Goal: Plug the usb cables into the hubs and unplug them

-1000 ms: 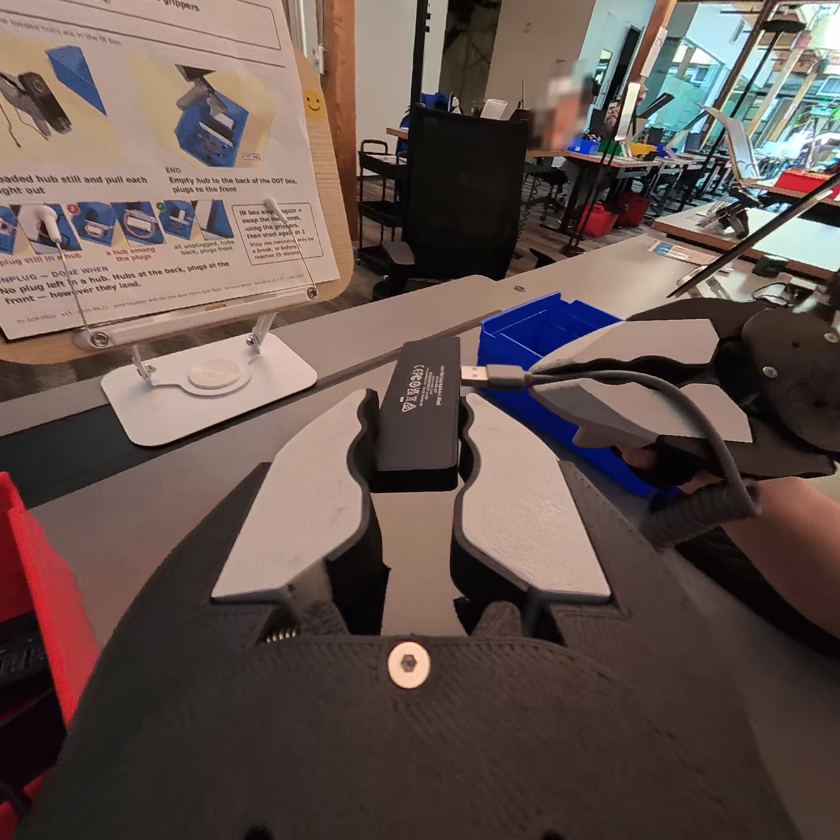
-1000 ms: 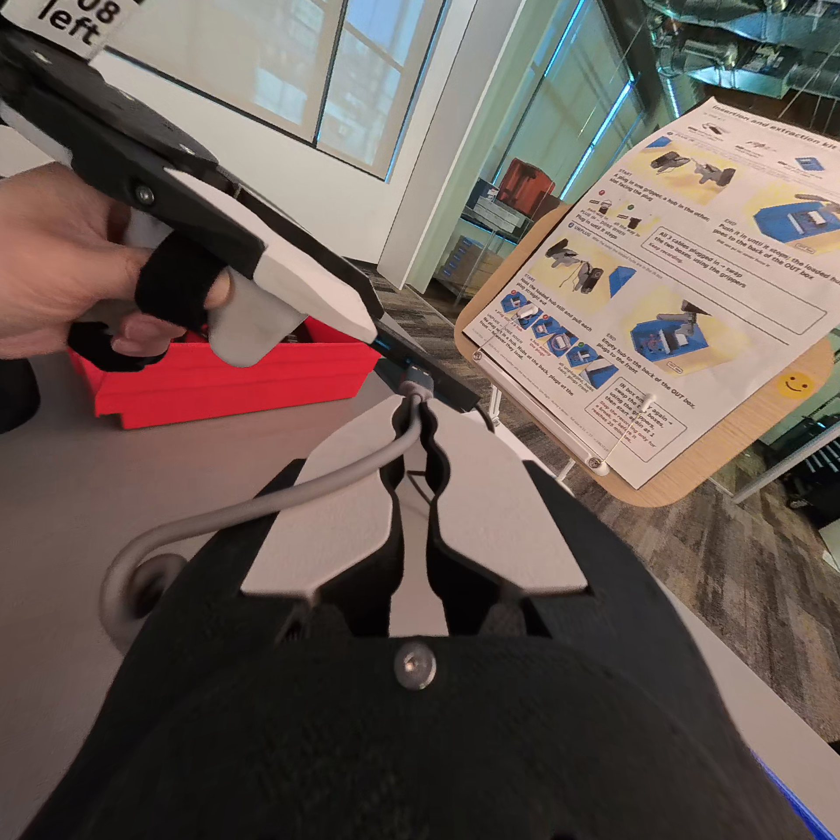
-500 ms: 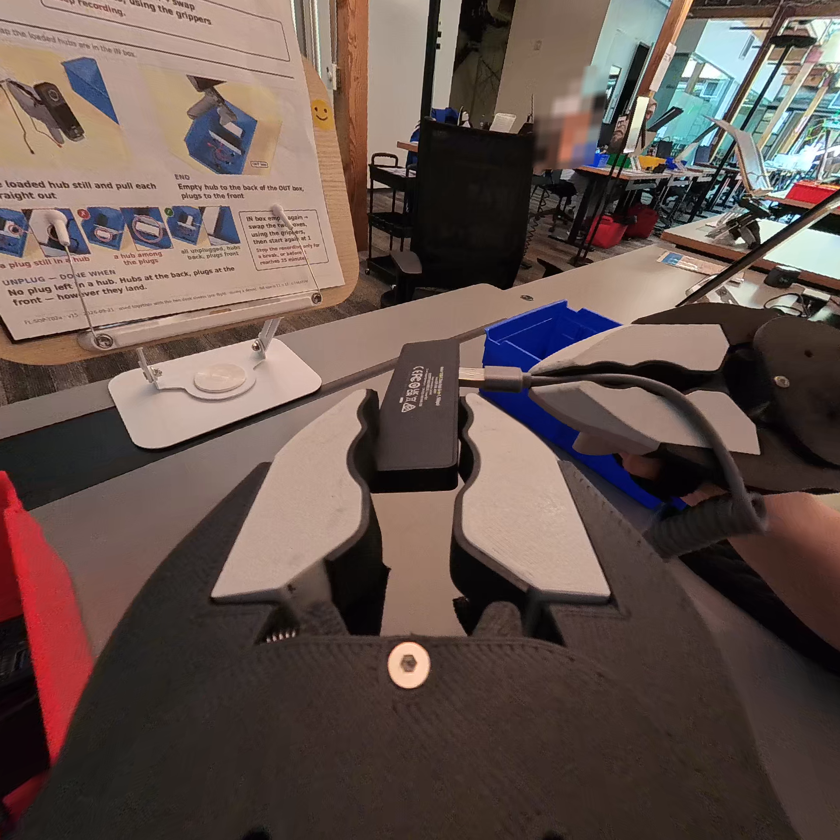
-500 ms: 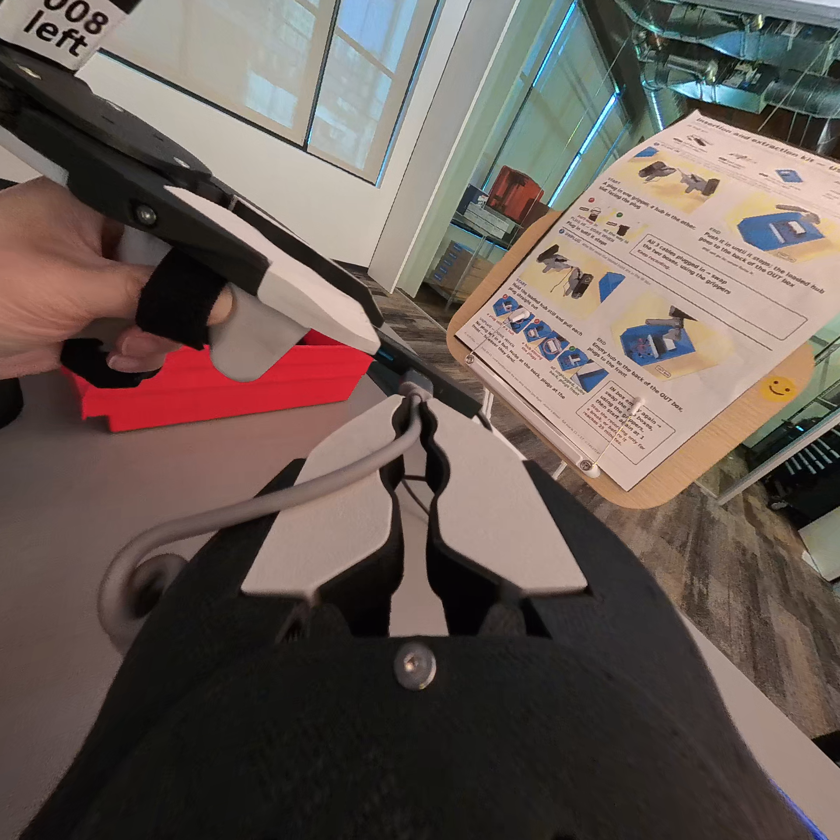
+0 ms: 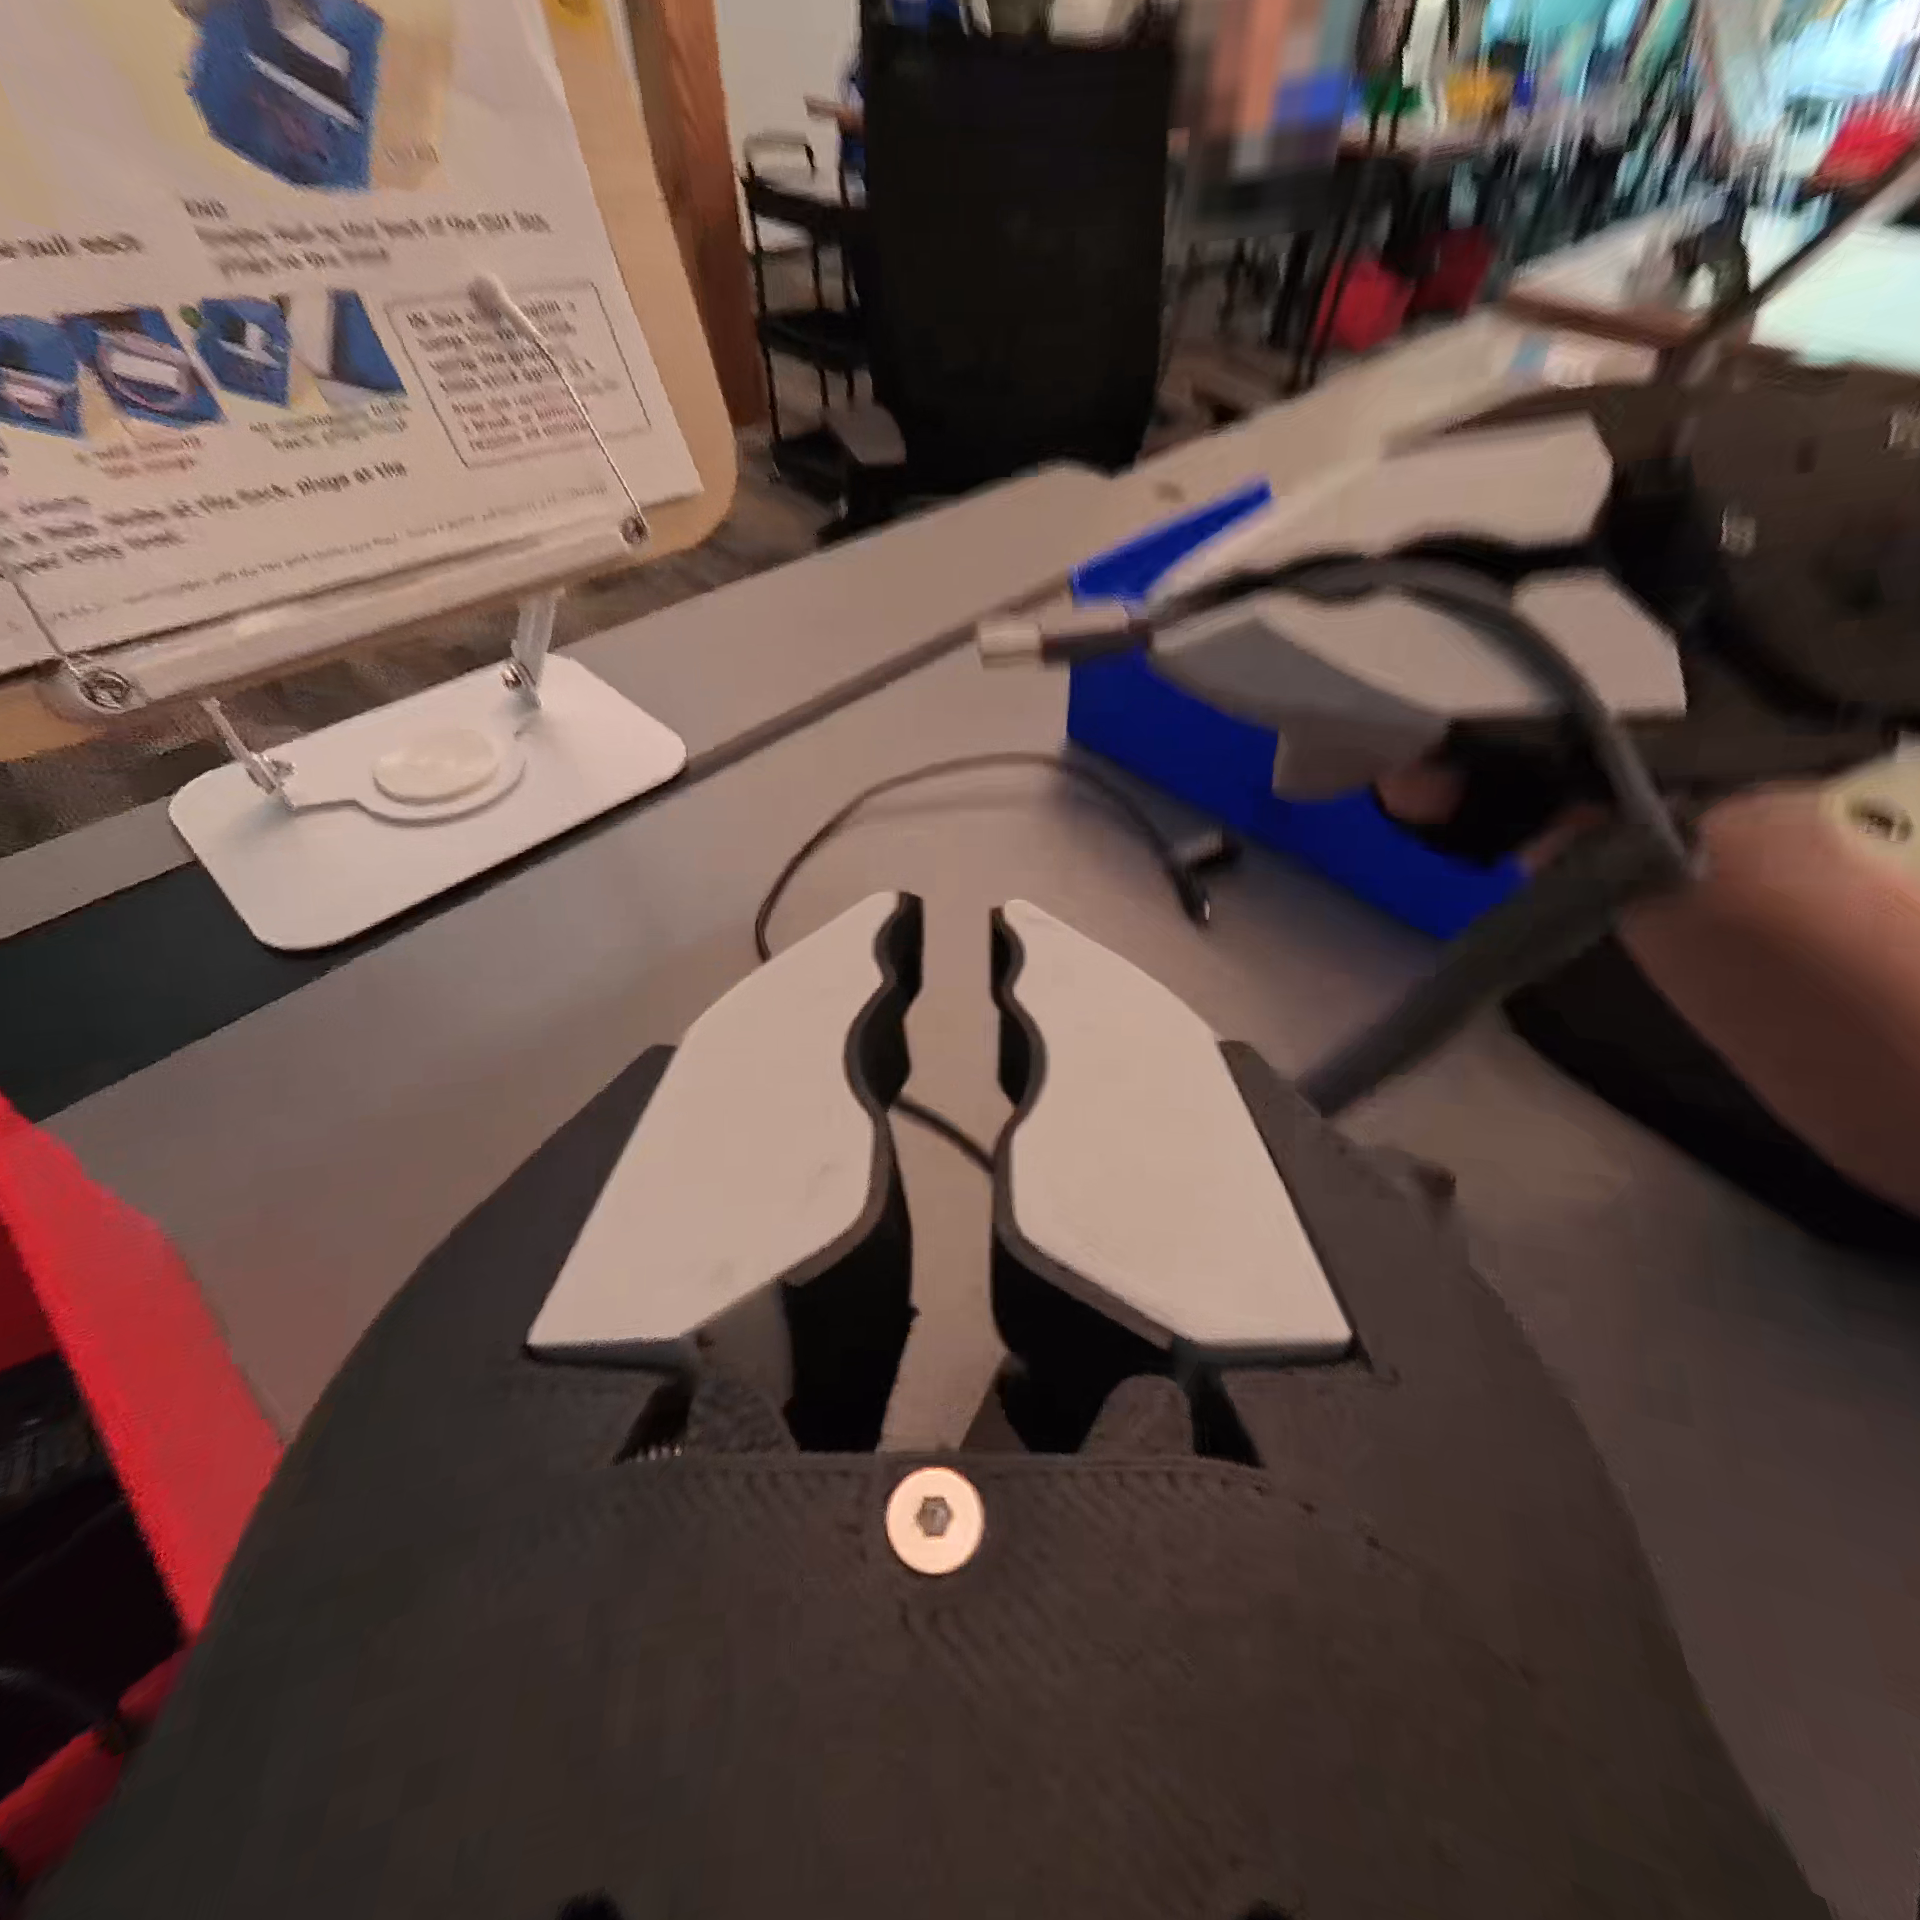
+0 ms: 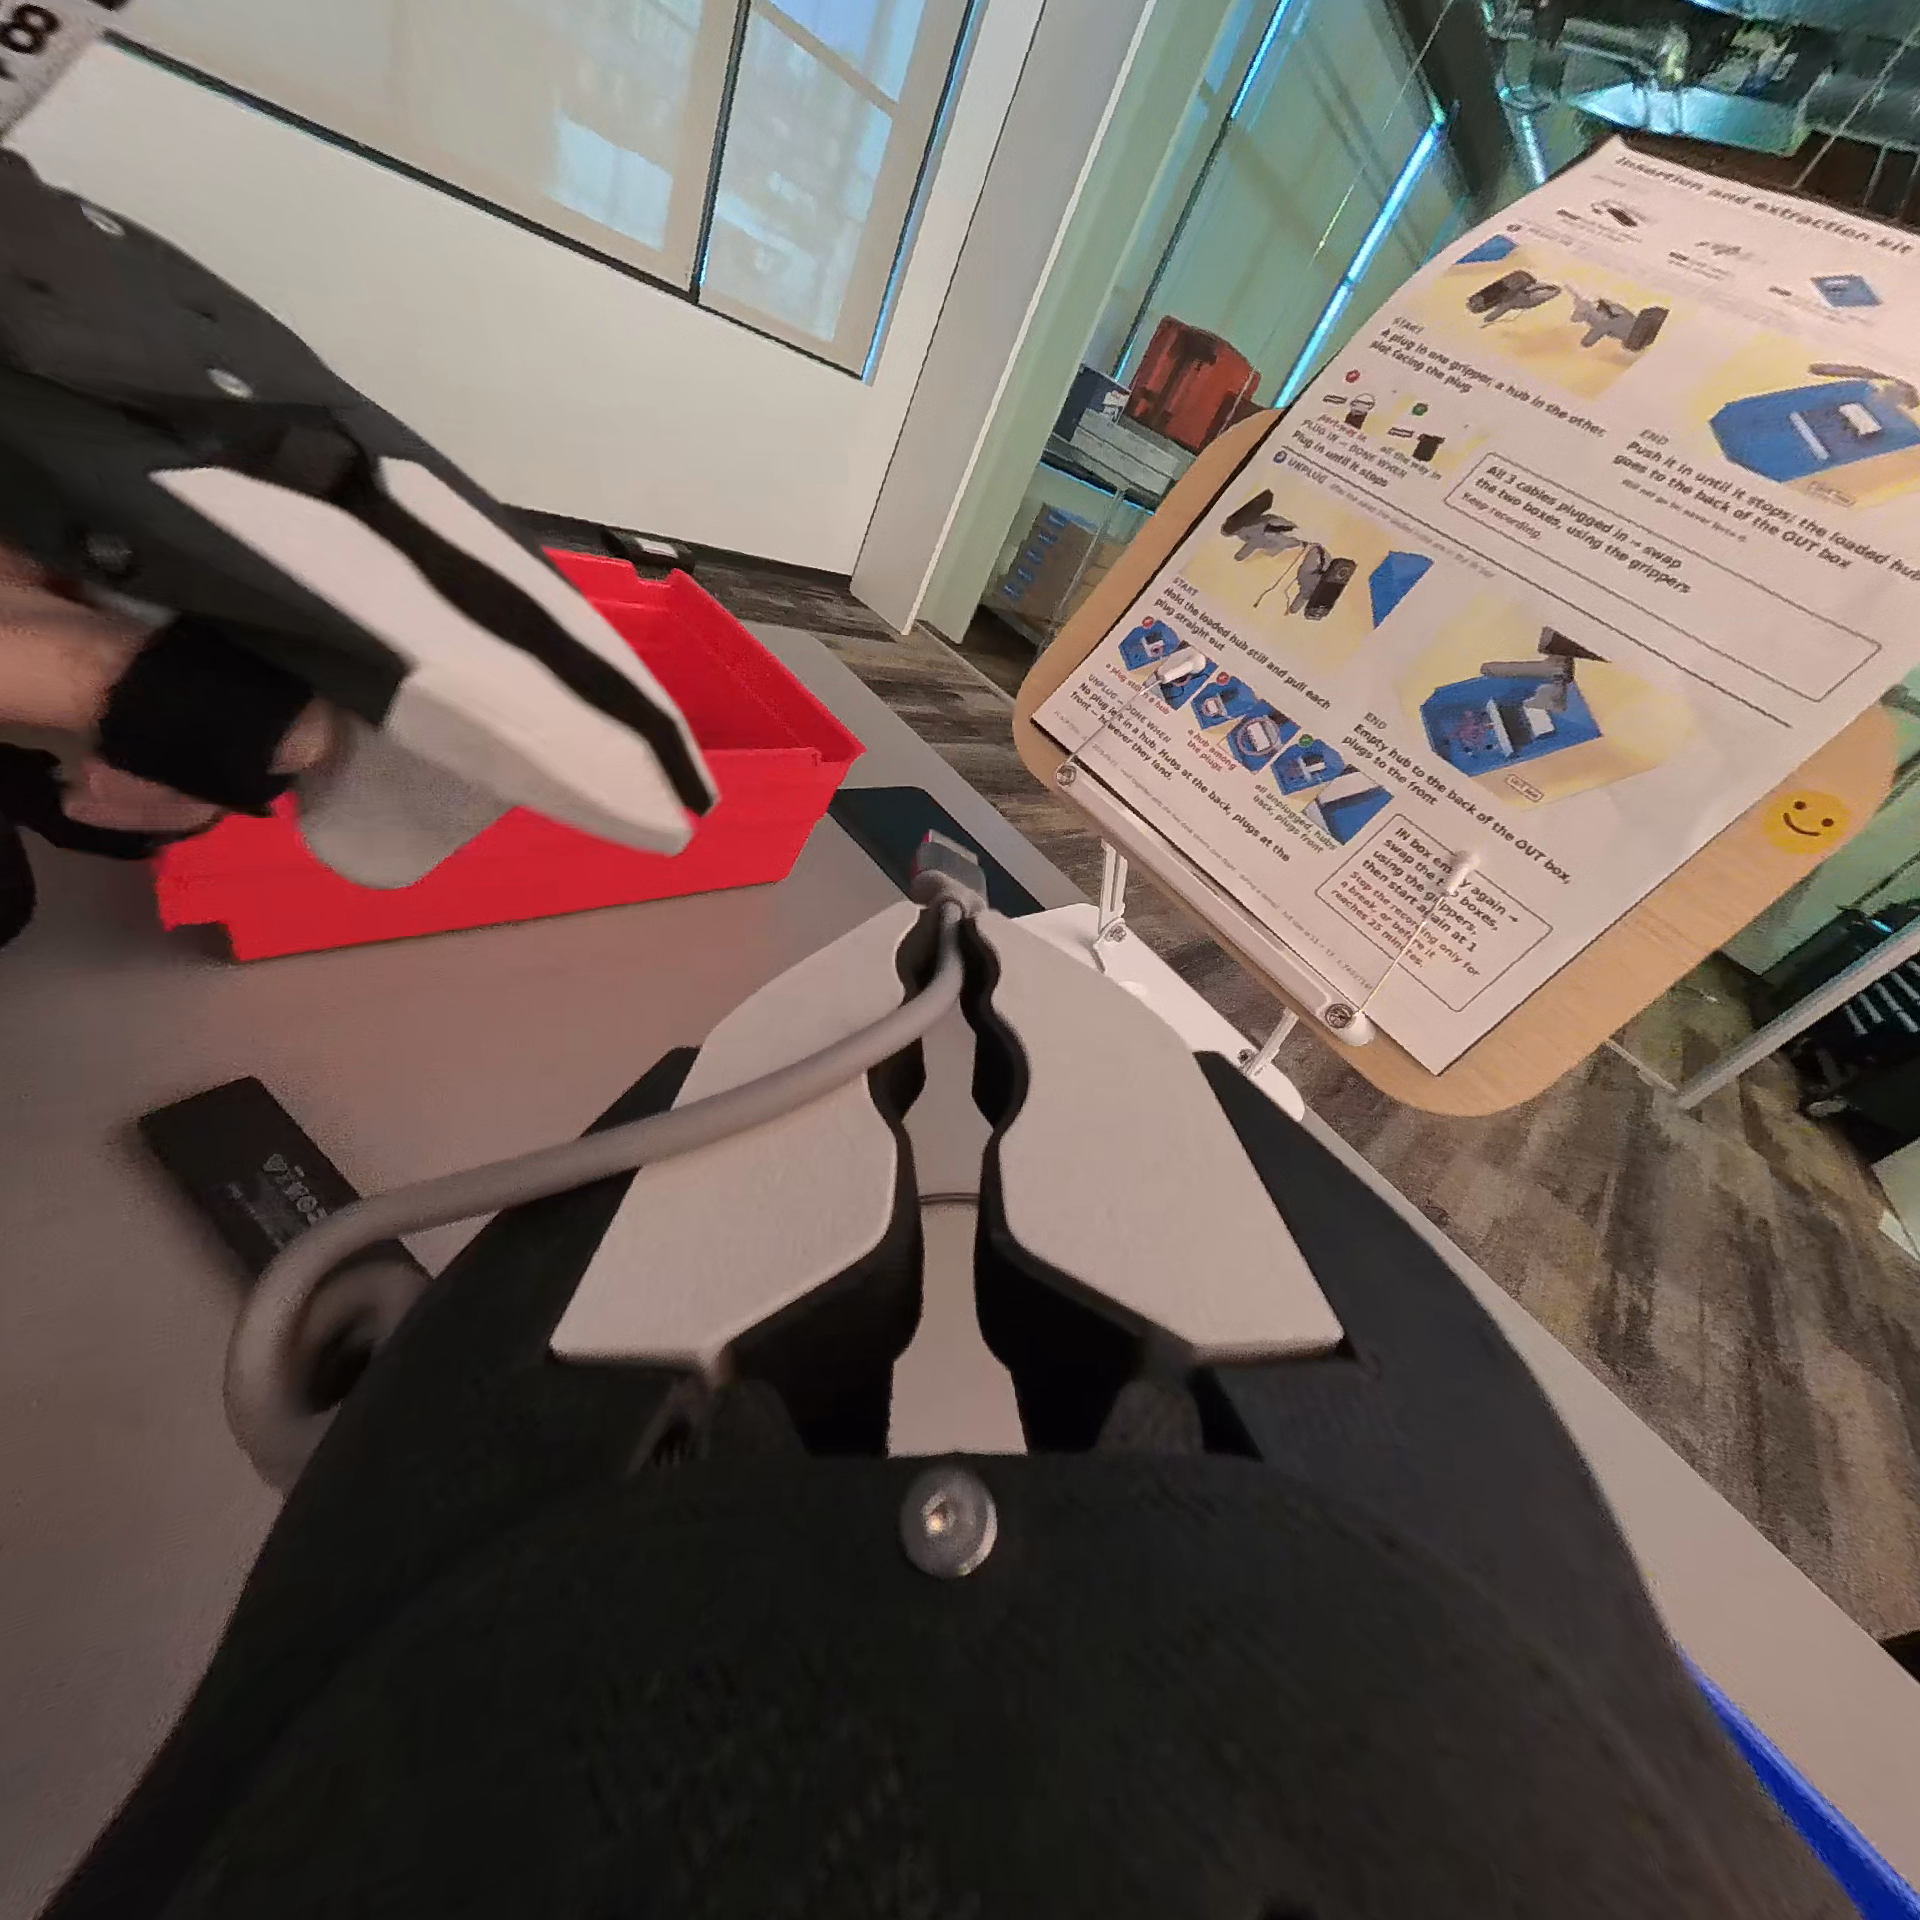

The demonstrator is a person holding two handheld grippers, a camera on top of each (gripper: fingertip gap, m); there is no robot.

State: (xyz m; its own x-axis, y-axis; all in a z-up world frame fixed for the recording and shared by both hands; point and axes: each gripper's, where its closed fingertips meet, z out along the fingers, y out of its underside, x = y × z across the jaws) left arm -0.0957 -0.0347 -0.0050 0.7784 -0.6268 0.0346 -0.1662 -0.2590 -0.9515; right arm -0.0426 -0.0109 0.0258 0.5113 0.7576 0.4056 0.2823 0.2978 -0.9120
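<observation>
My right gripper [image 6: 945, 920] is shut on a grey USB cable [image 6: 665, 1122] just behind its plug [image 6: 948, 862], which sticks out free in the air. In the left wrist view the plug [image 5: 1013, 646] and right gripper [image 5: 1174, 623] hover at the right. My left gripper [image 5: 956, 914] holds nothing; its jaws stand nearly together with a narrow slit. It also shows in the right wrist view [image 6: 686, 821], raised at the left. The black hub [image 6: 249, 1174] lies flat on the grey table. A thin black cable [image 5: 831, 831] loops on the table ahead of my left fingers.
A blue bin [image 5: 1247, 769] stands on the table under my right gripper. A red bin [image 6: 644, 831] stands at the left. An instruction board [image 5: 312, 364] on a white stand base [image 5: 416, 790] sits at the table's far edge. The left view is blurred. The gap from one gripper's tips to the other's is roughly 7 cm. From the left gripper's tips to the black hub [image 6: 249, 1174] is close to 20 cm.
The plug has come out of the hub. My left gripper has let the hub go and narrowed its jaws; the hub now lies on the table. Both grippers have moved apart.
</observation>
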